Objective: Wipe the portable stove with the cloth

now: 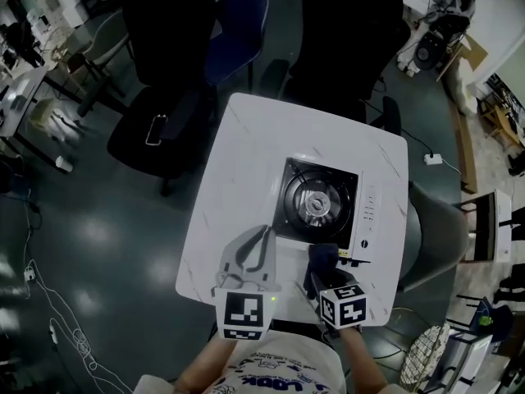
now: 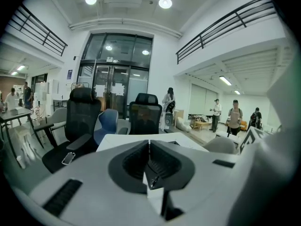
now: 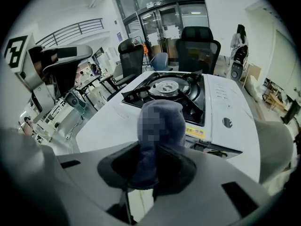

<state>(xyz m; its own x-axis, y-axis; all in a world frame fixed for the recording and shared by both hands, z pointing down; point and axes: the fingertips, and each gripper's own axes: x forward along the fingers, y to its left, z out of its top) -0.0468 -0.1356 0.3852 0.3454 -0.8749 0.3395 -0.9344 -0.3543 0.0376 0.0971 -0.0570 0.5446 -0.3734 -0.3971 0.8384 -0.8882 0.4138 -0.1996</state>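
**Dark grey bunched cloth [image 3: 160, 126] poised at the white-cased portable stove [image 1: 369, 212].**
Right gripper [image 3: 157, 161] clamps it, ready for wiping; left gripper [image 2: 149, 152], jaws together, empty, idles beside the stove.

Person's shirt [image 1: 283, 368], bottom of head view: print reads "LOOK", partly cut off. Yellow label [image 3: 196, 132] on portable stove [image 3: 225, 102] front edge: print too small to read.
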